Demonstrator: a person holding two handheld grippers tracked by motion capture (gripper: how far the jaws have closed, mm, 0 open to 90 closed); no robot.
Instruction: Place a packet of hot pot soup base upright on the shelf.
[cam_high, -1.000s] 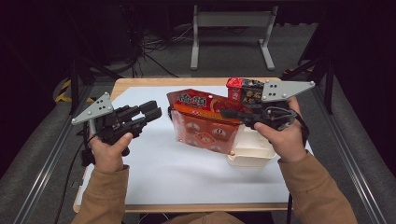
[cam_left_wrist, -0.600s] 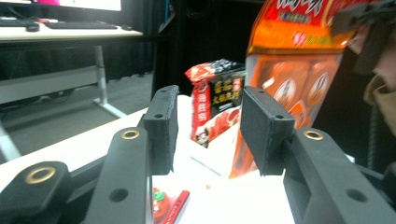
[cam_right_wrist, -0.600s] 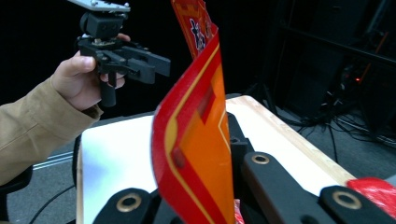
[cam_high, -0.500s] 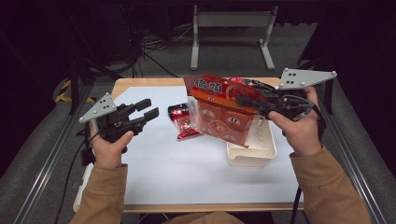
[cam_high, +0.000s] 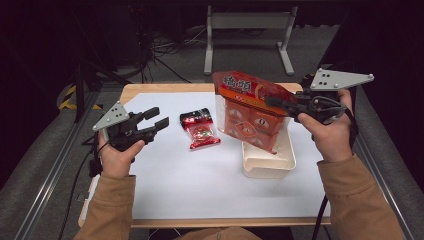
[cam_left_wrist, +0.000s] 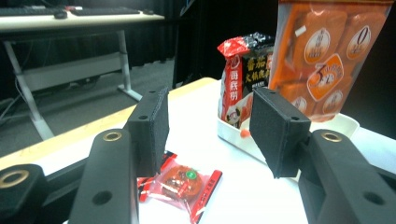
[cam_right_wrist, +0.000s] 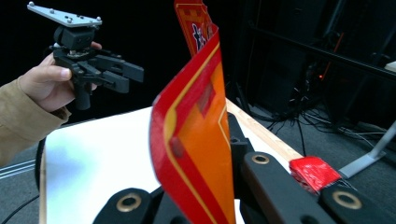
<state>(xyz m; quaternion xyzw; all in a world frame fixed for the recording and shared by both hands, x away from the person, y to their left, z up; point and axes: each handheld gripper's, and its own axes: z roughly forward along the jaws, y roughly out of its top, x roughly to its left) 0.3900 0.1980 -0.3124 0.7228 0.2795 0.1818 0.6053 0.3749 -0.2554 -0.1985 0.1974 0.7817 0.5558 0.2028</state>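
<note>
Trouble looks likeliest at the orange bag (cam_high: 252, 112): the right gripper (cam_high: 280, 103) pinches only its top edge between pressed fingers, holding it tilted above the white tub (cam_high: 267, 162), so it may slip or swing into the packet (cam_left_wrist: 239, 84) standing in the tub. The left gripper (cam_high: 157, 120), fingers spread after just opening and holding nothing, hovers left of the tub, near the small sachet (cam_high: 200, 131) lying flat on the bench (cam_high: 165, 175).
</note>
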